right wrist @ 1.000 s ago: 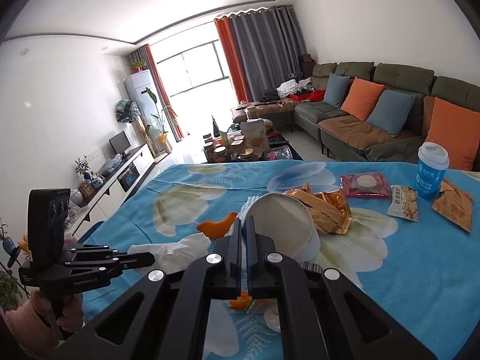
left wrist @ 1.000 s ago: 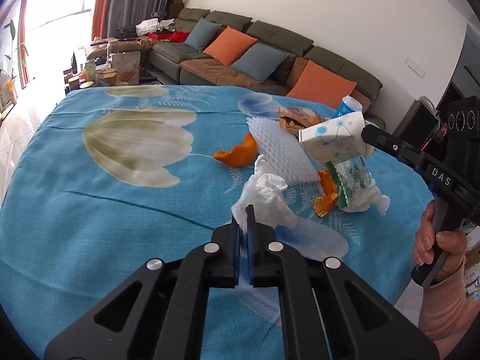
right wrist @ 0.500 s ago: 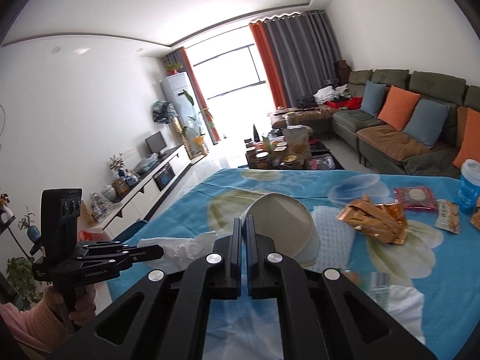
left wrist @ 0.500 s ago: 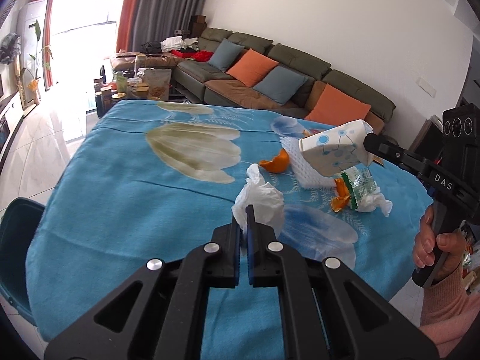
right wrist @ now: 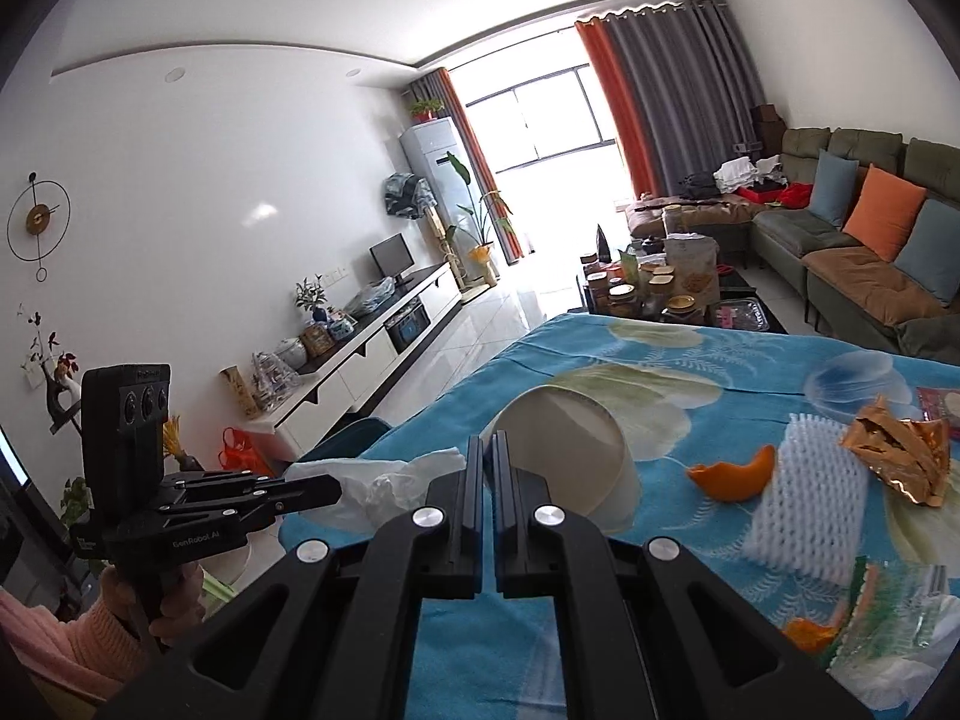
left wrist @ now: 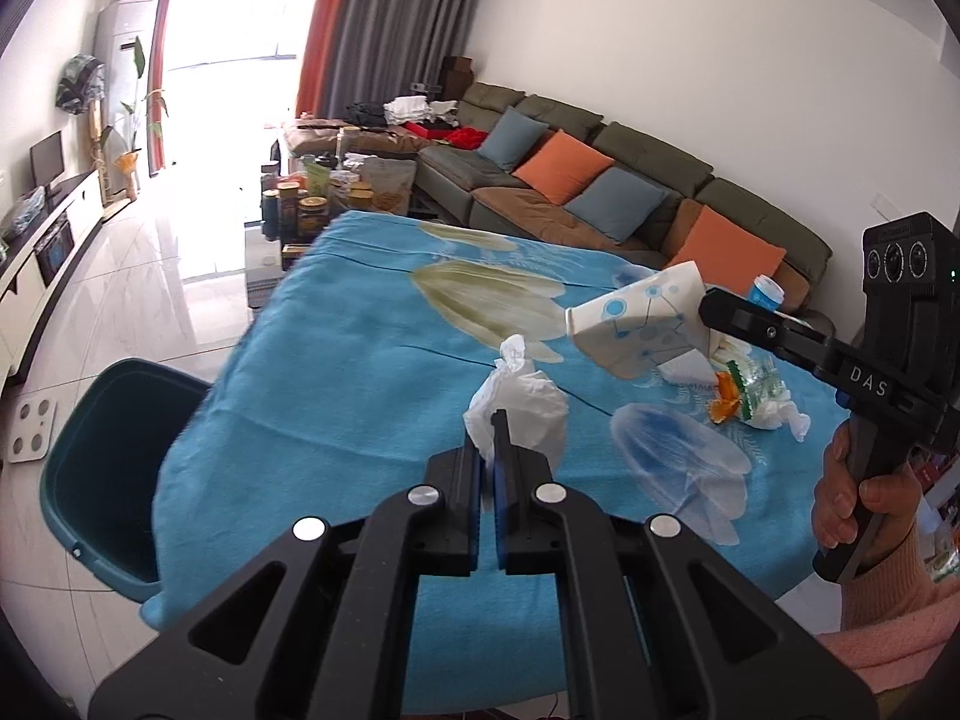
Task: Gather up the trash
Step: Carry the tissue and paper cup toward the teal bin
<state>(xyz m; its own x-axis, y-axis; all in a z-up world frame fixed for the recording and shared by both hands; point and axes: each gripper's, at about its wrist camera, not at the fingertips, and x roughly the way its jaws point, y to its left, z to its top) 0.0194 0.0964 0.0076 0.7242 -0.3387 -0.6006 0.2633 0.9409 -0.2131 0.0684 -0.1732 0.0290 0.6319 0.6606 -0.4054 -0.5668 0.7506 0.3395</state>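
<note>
My left gripper (left wrist: 487, 427) is shut on a crumpled white tissue (left wrist: 528, 405), which hangs over the blue flowered tablecloth (left wrist: 360, 372) near its left edge. In the right wrist view this gripper (right wrist: 335, 489) shows at lower left with the tissue (right wrist: 384, 480) in its tips. My right gripper (right wrist: 487, 445) is shut on the rim of a white paper cup (right wrist: 570, 462) that lies on its side in the air. From the left wrist view, the right gripper (left wrist: 707, 306) holds the blue-printed cup (left wrist: 636, 327). A teal bin (left wrist: 90, 468) stands on the floor left of the table.
On the cloth lie an orange peel (right wrist: 729, 477), a white foam net (right wrist: 810, 501), a gold wrapper (right wrist: 900, 456) and a plastic wrapper with tissue (left wrist: 759, 399). A white scale (left wrist: 30, 435) lies on the floor by the bin. A sofa (left wrist: 600, 192) stands behind the table.
Both grippers have swung left across the table with the tissue and the cup still held. The teal bin has come into the left wrist view.
</note>
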